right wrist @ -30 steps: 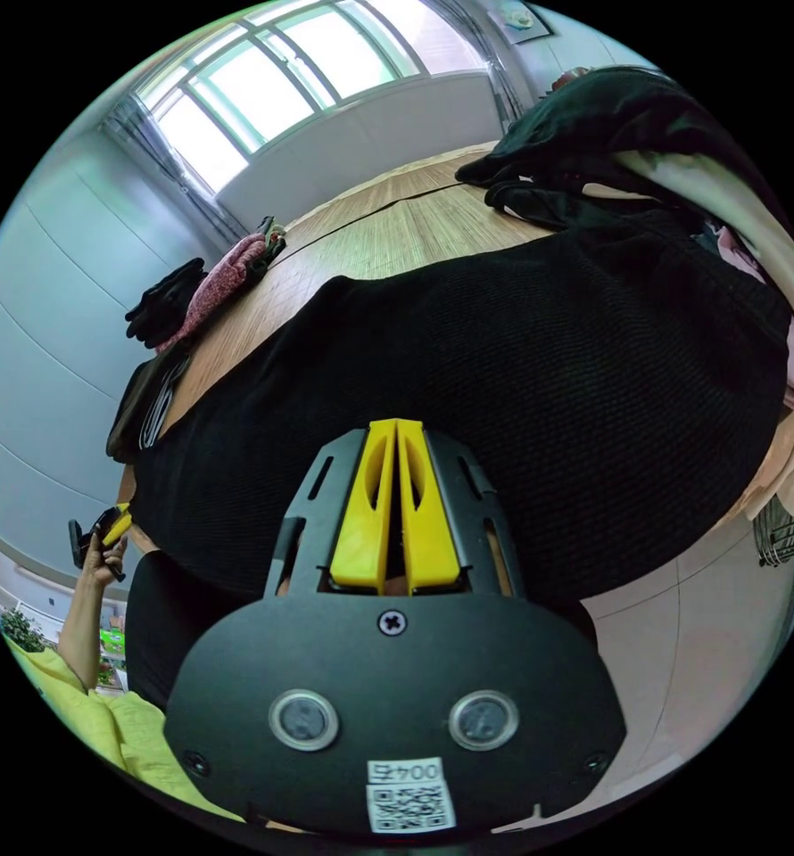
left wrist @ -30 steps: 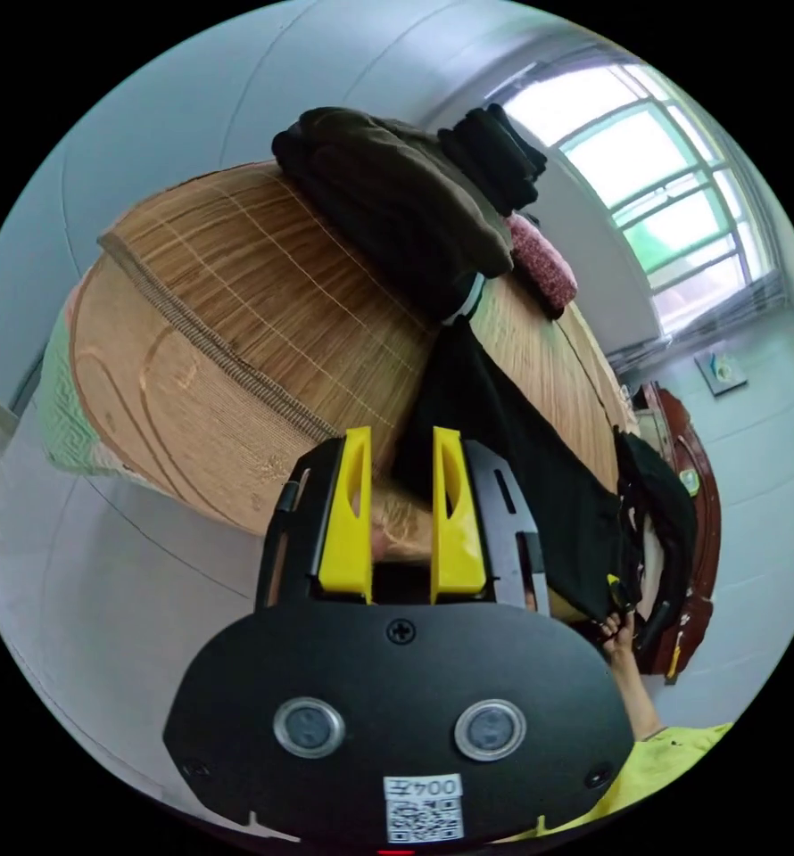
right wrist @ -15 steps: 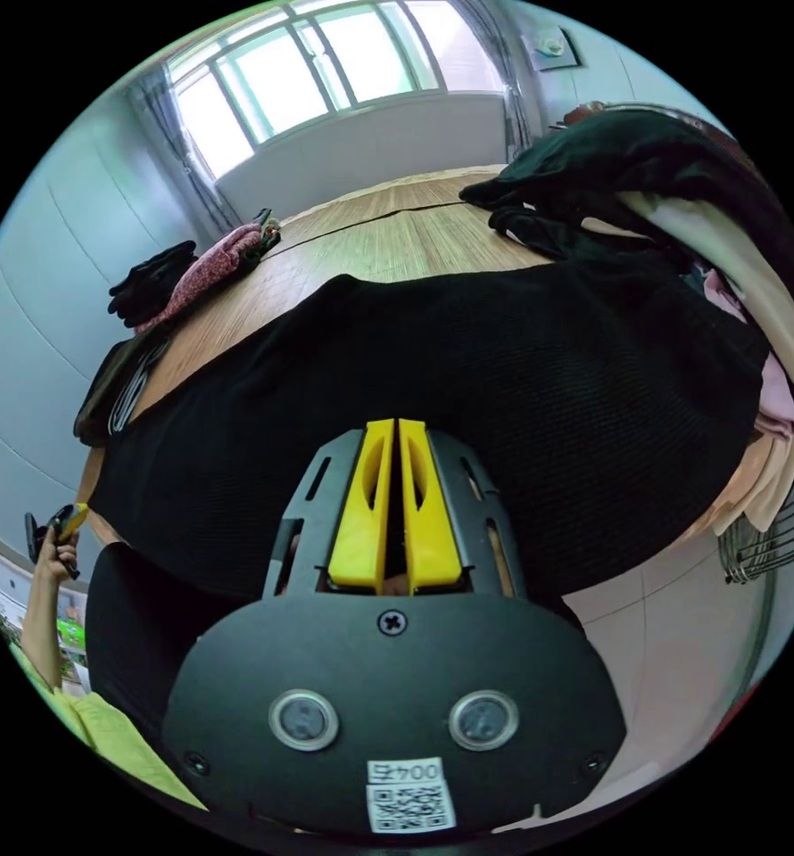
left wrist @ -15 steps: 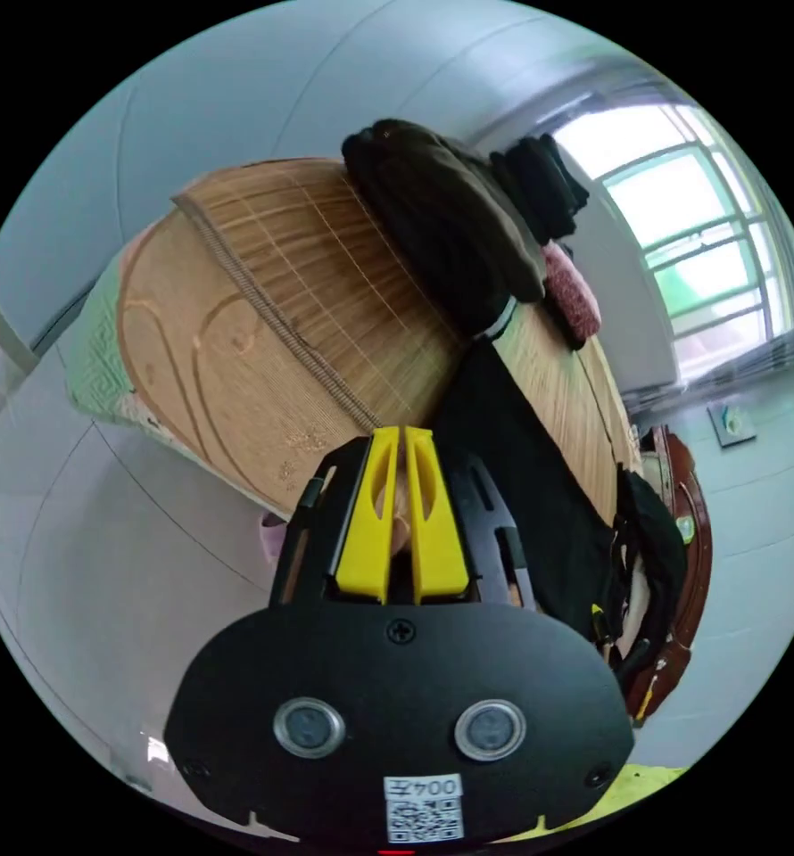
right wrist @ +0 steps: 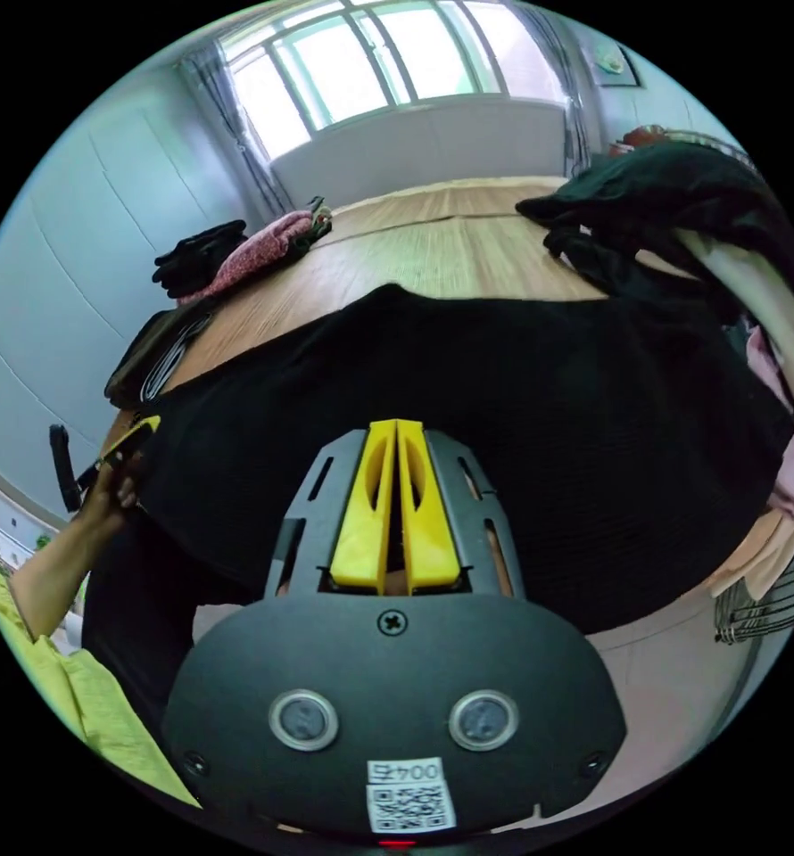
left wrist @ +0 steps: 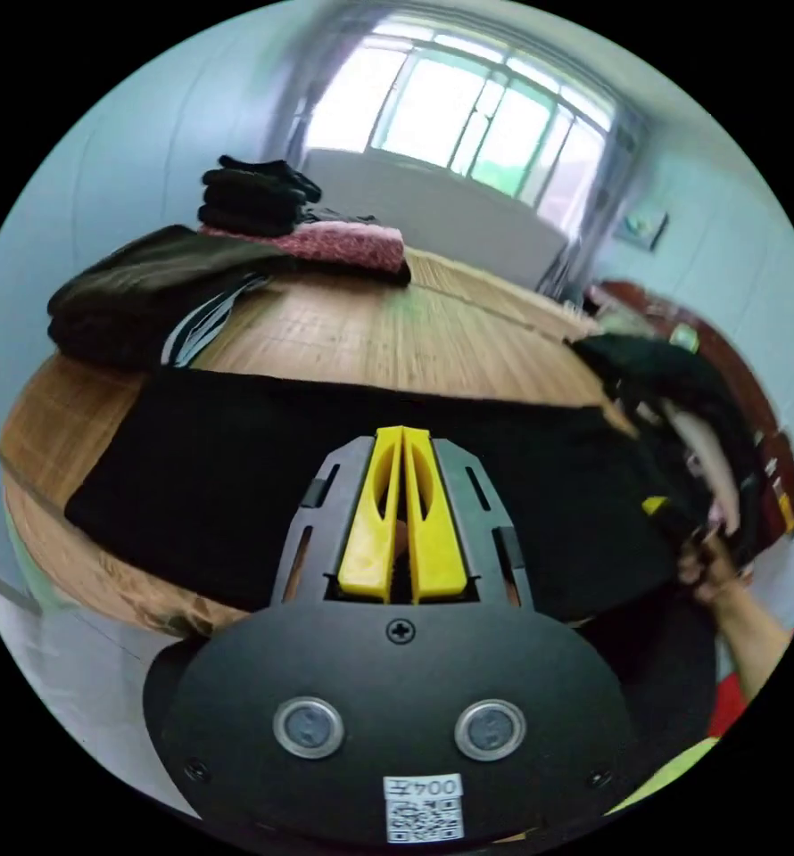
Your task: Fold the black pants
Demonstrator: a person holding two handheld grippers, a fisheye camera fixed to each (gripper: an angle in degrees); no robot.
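I see the black pants (left wrist: 236, 473) spread flat across the near part of a bed covered by a bamboo mat (left wrist: 397, 330), their near edge hanging over the side. My left gripper (left wrist: 401, 499) hovers over them with its yellow jaws pressed together; whether any cloth sits between them I cannot tell. My right gripper (right wrist: 395, 499) has its jaws closed too, over the pants (right wrist: 504, 401). Folded dark clothes (left wrist: 138, 290) and a pink garment (left wrist: 326, 245) sit at the mat's far left, and a loose heap of clothes (right wrist: 682, 205) lies to the right.
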